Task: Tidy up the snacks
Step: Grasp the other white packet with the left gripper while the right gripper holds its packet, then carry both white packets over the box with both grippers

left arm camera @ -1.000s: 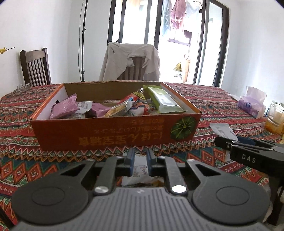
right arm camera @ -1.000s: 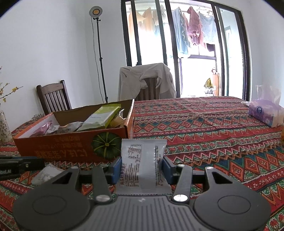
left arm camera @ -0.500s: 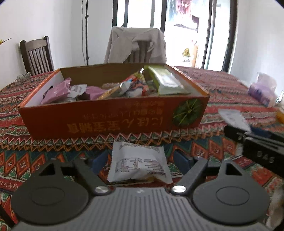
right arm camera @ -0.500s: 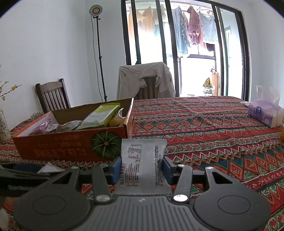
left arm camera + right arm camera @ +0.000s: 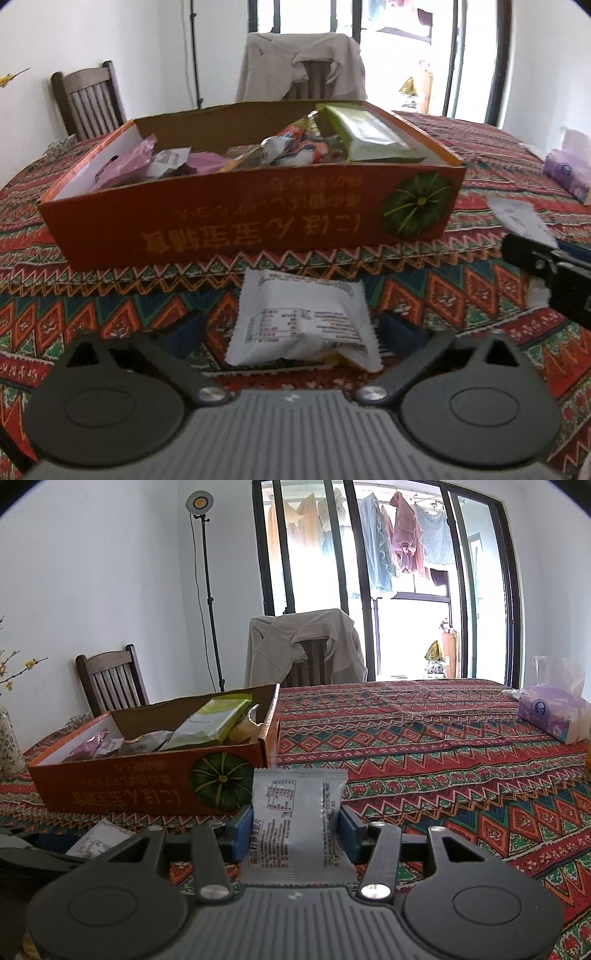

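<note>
Left wrist: white packet (image 5: 301, 325) between opening jaws, untouched

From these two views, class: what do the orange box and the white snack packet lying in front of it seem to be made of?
Orange box: looks like cardboard with a matte printed face; its torn back rim shows brown board. White snack packet: likely thin plastic film, slightly glossy, with creases and zigzag-cut sealed ends.
</note>
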